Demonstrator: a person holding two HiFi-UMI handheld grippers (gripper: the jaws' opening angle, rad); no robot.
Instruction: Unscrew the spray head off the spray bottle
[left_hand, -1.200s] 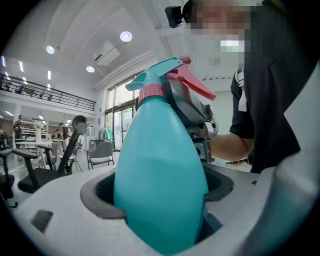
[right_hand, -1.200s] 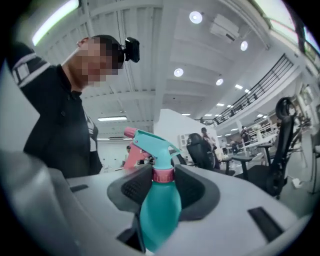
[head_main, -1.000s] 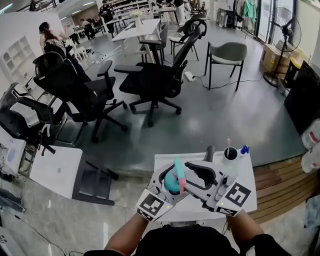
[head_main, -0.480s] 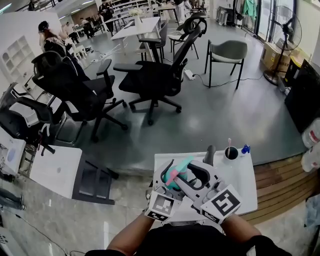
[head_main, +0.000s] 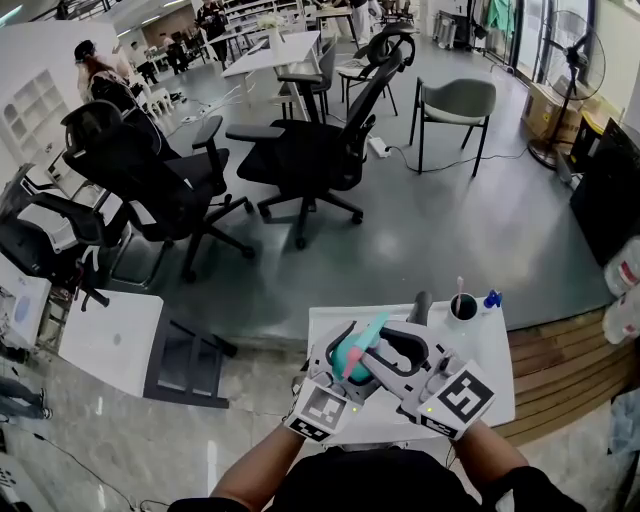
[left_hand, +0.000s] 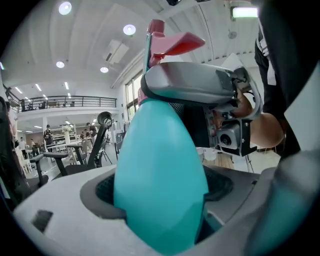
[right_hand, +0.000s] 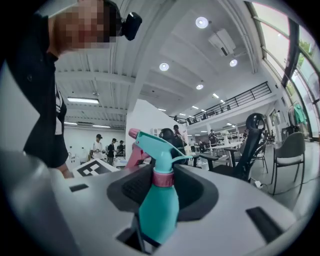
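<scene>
Cup (head_main: 461, 306) on the white table (head_main: 492, 372) holds a thin stick. Teal spray bottle (head_main: 349, 362) is held above that table, its body pinched in the left gripper (left_hand: 160, 215). Right gripper (right_hand: 162, 176) is closing round the pink collar (right_hand: 162, 178), gaps showing either side.

- White table (head_main: 497, 388): wooden decking (head_main: 560, 372) adjoins its right edge.
- Cup (head_main: 461, 307): upright near the table's far right corner, with a thin stick in it.
- Small blue item (head_main: 489, 298): just beside the cup, at the same corner.
- Black office chairs (head_main: 310, 150): on the grey floor beyond the far edge.
- Grey chair (head_main: 455, 103): farther back, to the right.
</scene>
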